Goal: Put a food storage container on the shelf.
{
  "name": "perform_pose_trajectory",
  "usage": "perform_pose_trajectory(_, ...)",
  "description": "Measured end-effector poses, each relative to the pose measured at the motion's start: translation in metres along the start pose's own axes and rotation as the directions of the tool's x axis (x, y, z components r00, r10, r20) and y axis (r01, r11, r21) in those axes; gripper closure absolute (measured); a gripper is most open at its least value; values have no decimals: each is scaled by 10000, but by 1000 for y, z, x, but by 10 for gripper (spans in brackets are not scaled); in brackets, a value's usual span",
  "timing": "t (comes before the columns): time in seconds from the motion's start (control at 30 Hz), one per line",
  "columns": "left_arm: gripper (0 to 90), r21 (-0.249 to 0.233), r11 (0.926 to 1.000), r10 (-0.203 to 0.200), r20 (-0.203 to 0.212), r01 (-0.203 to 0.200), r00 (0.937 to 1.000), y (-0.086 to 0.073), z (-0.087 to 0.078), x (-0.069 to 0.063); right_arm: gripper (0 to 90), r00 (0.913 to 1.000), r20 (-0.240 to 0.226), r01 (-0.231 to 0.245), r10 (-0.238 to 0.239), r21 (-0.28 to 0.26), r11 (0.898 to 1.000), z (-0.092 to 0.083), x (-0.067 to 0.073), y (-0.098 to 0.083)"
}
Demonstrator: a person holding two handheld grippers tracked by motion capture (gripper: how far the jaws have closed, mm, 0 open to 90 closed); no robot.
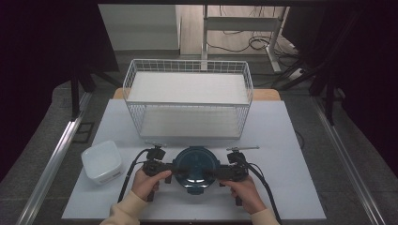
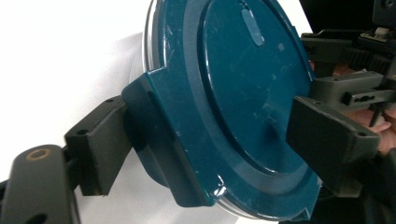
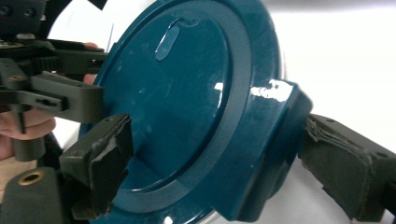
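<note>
A round teal lid sits on a clear container near the table's front edge. My left gripper holds its left side and my right gripper its right side. In the left gripper view, the lid lies between the jaws of the left gripper, one pad against the side latch and the other on the lid's top. In the right gripper view, the right gripper clamps the lid the same way at its latch.
A white wire basket stands behind the lid at mid table. A white square tub sits to the left of my left hand. The white table has bare room to the right.
</note>
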State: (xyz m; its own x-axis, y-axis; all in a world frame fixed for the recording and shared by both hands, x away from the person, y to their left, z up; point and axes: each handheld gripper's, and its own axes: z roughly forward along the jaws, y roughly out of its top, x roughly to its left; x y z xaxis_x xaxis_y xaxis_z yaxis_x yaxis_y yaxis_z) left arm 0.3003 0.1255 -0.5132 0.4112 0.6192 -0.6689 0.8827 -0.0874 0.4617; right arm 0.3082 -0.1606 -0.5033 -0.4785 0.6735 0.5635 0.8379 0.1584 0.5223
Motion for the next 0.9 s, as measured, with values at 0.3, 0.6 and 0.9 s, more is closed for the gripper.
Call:
perform_pose_trajectory(0.3,190,-54,9968,-794,568,799,9952,-2,2,8,156,9966,-422,-700,707,184,9974,4,-3,-1)
perform_pose_trajectory(0.6,278,-181,9953,-942,413,950,9947,-3,-5,5,258,9908,-757,-1121,1120,41,9937,-3,-10,-1)
perform_pose_trajectory(0.9,314,-385,9943,-989,212,996,9949,-6,-11,-2,315,9886,-733,-1331,1312,-219,9909,-9,-8,-2)
